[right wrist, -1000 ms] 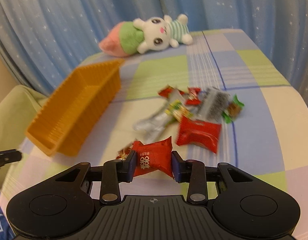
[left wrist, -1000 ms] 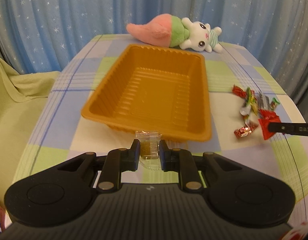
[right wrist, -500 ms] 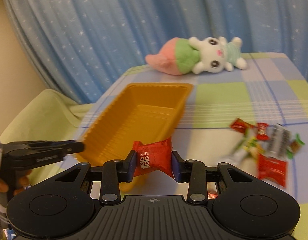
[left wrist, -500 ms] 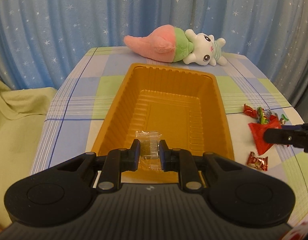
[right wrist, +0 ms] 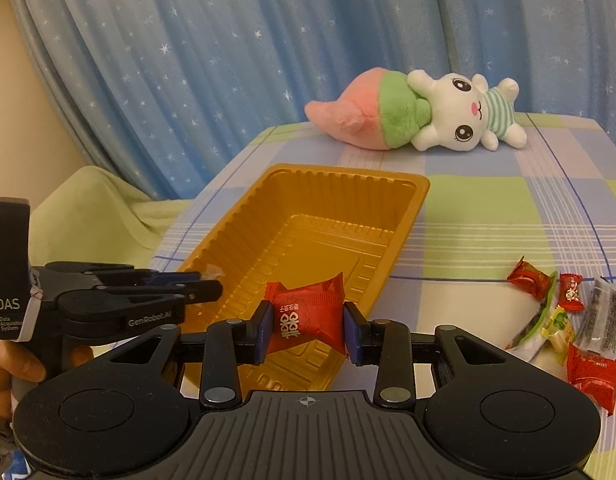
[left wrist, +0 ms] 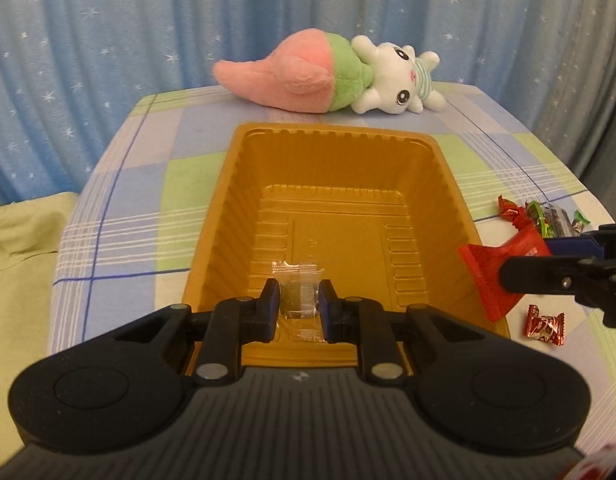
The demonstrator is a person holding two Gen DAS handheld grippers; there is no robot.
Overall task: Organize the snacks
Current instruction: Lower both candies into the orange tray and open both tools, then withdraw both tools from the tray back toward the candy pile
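Note:
An empty orange plastic tray (left wrist: 243,184) sits on the checked tablecloth; it also shows in the right wrist view (right wrist: 412,204). My left gripper (left wrist: 297,304) is shut on a clear-wrapped candy (left wrist: 299,296) and holds it over the tray's near end. My right gripper (right wrist: 303,326) is shut on a red snack packet (right wrist: 303,316) over the tray's near right rim; the packet also shows in the left wrist view (left wrist: 496,268). The left gripper appears at the left of the right wrist view (right wrist: 203,286). Several loose snacks (right wrist: 568,320) lie right of the tray.
A pink, green and white plush toy (left wrist: 332,76) lies at the table's far edge before a blue starred curtain. A small red candy (left wrist: 544,324) lies right of the tray. A pale green cloth (left wrist: 23,232) hangs left of the table.
Both grippers moved forward over the tray with their snacks still held. The right gripper swung left from the snack pile to the tray's rim.

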